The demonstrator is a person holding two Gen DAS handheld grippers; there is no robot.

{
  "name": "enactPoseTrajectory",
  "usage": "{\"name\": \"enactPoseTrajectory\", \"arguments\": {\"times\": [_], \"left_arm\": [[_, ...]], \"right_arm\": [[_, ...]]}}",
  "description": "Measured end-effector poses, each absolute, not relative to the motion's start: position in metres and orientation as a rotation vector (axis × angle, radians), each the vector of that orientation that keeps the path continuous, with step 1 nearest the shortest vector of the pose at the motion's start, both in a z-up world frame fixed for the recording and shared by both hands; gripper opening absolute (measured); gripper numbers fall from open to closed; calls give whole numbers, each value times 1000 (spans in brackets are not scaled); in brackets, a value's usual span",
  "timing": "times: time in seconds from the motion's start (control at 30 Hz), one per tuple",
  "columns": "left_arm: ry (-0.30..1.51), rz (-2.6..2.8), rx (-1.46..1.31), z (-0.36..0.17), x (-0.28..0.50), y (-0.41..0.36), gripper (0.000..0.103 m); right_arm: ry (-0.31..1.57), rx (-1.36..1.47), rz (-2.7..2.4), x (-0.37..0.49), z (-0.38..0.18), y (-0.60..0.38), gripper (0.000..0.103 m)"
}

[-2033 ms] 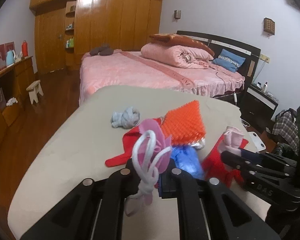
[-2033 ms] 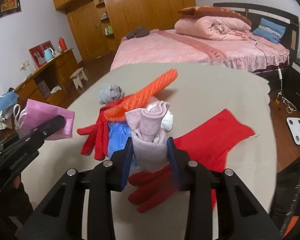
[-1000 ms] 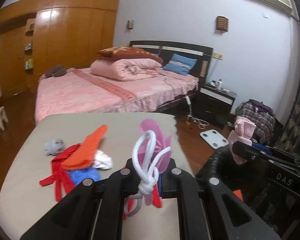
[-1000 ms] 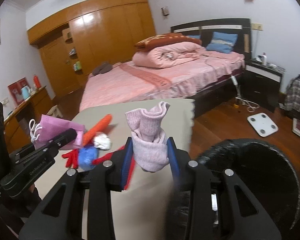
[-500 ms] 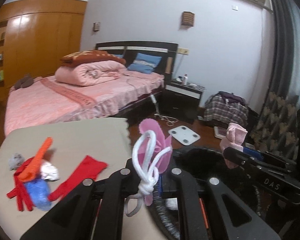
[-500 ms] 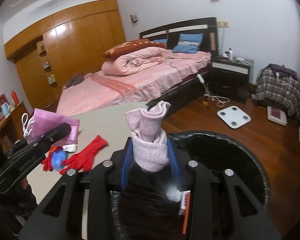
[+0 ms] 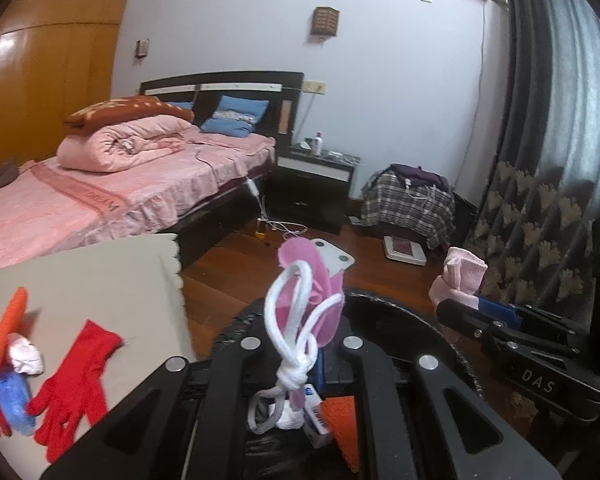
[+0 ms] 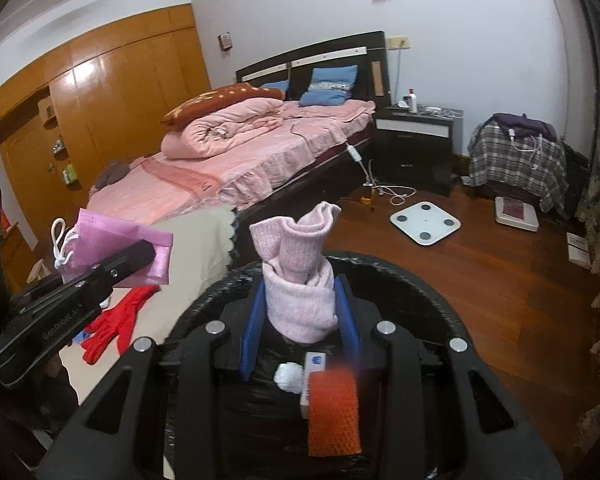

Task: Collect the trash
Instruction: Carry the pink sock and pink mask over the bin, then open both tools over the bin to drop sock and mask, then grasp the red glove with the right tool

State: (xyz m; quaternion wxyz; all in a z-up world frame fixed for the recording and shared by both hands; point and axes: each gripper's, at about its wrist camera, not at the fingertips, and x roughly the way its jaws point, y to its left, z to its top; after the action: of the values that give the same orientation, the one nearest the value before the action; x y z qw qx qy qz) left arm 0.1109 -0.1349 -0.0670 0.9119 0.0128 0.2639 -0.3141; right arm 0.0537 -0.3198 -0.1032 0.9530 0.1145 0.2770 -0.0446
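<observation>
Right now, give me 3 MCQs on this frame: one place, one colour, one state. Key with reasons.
1. Where is the black bin relative to the right gripper?
A. On the bed
B. Directly below it
C. Behind the nightstand

2. What colour are the gloves lying on the beige table?
A. Red
B. Green
C. White

3. What state is the left gripper in?
A. Open and empty
B. Shut on the pink bag with white cord handles
C. Shut on a bottle

Key:
1 B, the bin's rim curves around the right gripper's fingers in its own view.
2 A, both views show red gloves on the table.
3 B, the pink bag and its cord stand up from between the shut fingers, and the right wrist view shows it clamped.
</observation>
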Motion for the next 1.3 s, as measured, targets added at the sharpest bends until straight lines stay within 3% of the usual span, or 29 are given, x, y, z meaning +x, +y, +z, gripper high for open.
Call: {"name": "enactPoseTrajectory", "arguments": {"times": [0.23,0.33,0.4,0.47,0.5,0.57,0.63,0.7,0.9,1.3], "left_arm": [[579,-711,41,-80,112,-165,10],[597,-738,37,-85,114,-172,16],[617,-752,23,-88,118,-173,36],[622,-751,10,-90,119,-169,48],[627,-749,3,-91,120,-167,50],[635,-735,-11,-91,121,-160,53],[626,-709,-15,-88,122,-152,58],[599,-659,-6,-83,121,-139,67],[529,-508,38,-70,114,-89,79],[532,-193,37,-84,98,36,81]], "right_arm": [[567,248,-130,48,-111,-341,35],[571,249,-149,46,-113,-345,37],[573,246,-163,45,-115,-348,41],[569,246,-181,45,-114,-351,62],[565,244,-195,44,-114,-352,66],[552,242,-215,41,-113,-354,84],[533,244,-234,38,-111,-356,92],[514,250,-233,35,-108,-355,94],[511,223,-191,40,-99,-334,96],[558,164,39,85,-94,-230,97]]}}
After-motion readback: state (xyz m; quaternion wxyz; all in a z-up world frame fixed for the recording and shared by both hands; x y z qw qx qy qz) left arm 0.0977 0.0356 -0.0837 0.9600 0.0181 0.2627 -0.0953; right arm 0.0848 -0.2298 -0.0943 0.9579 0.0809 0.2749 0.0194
